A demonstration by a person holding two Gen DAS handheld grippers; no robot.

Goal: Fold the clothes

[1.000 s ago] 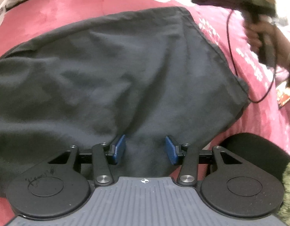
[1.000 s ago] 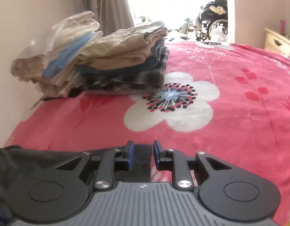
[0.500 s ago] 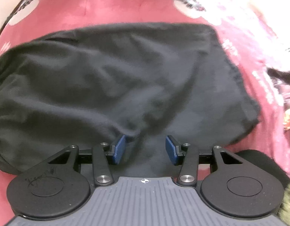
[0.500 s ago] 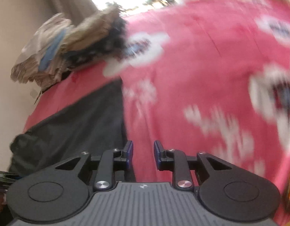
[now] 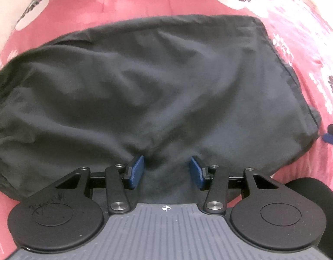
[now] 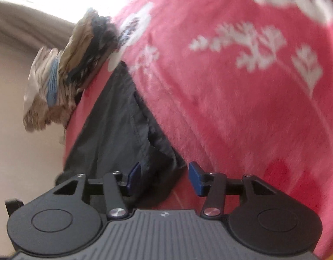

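On the pink floral blanket (image 5: 144, 6): your left gripper (image 5: 166, 171) gapes over the black garment (image 5: 166, 82), gripping nothing; right gripper (image 6: 165, 178) opening at its corner, pads clear. No legible writing.

FREE: pink blanket (image 6: 242, 112) bare right of dark garment (image 5: 157, 91) | OBSTACLE: stack of folded clothes (image 6: 66, 75) by wall (image 6: 19, 151), just beyond garment's far end
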